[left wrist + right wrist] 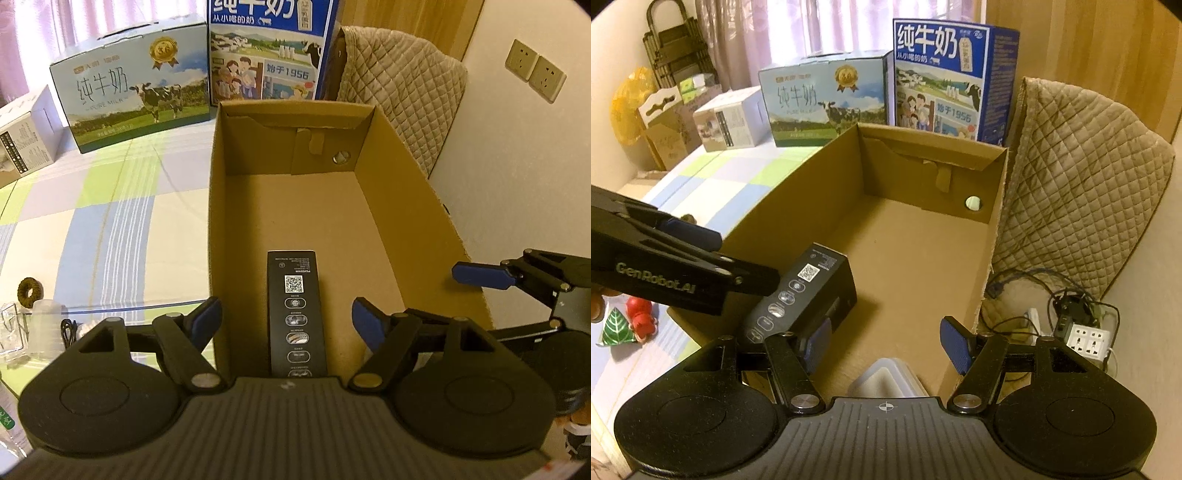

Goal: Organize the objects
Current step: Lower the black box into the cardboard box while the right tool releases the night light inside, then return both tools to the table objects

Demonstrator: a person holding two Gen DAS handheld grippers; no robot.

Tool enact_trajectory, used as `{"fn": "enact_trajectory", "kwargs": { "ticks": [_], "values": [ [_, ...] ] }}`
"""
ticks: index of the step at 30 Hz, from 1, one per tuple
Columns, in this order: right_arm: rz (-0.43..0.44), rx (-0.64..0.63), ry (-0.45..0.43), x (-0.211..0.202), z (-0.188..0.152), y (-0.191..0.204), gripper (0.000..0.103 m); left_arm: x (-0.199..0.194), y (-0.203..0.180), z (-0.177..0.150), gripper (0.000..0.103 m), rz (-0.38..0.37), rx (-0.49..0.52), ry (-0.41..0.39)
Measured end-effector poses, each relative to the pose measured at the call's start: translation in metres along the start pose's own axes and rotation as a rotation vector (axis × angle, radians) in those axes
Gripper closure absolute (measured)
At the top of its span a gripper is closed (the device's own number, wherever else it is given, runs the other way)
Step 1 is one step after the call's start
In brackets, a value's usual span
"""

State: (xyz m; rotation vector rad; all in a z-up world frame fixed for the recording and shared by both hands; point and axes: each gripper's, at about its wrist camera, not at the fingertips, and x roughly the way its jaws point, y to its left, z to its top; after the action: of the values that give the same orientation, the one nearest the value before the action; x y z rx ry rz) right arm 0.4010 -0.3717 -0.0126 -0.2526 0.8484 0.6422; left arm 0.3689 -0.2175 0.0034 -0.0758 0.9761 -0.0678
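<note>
An open brown cardboard box (417, 206) stands on the checked tablecloth. A slim black carton with a QR code (297, 314) lies lengthwise on its floor at the near end. My left gripper (286, 323) hovers over it, open, its blue pads well clear of both sides. In the right wrist view the same black carton (809, 295) sits by the cardboard box's left wall (798, 206), partly under a left gripper finger (694, 230). My right gripper (886, 343) is open above a white lidded plastic container (886, 378) in the near end. One right gripper finger (480, 275) shows beyond the box's right wall.
Two milk cases (133, 92) (266, 55) and a white carton (26, 136) stand behind the box. A quilted cover (1082, 177) is to its right, with a power strip and cables (1086, 332) below. A brown ring (29, 291), clear containers (33, 328) and a red toy (641, 314) lie left.
</note>
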Motion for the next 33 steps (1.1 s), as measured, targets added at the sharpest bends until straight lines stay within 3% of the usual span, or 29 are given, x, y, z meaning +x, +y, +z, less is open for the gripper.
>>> {"fn": "enact_trajectory", "kwargs": {
  "ticks": [9,18,24,33],
  "values": [
    [-0.015,0.039,-0.029,-0.015,-0.003,0.013,0.040,-0.026,0.009,-0.008,0.027,-0.012,0.016,-0.035],
    [-0.050,0.122,-0.077,-0.041,-0.006,0.037,0.040,-0.057,0.037,-0.020,0.027,-0.069,0.035,-0.075],
    [-0.020,0.178,-0.123,-0.057,-0.009,0.065,0.040,-0.086,0.076,-0.035,0.026,-0.083,0.020,-0.098],
    [0.115,0.181,-0.135,-0.052,-0.014,0.130,0.040,-0.115,0.161,-0.079,0.024,0.004,-0.073,-0.083]
  ]
}}
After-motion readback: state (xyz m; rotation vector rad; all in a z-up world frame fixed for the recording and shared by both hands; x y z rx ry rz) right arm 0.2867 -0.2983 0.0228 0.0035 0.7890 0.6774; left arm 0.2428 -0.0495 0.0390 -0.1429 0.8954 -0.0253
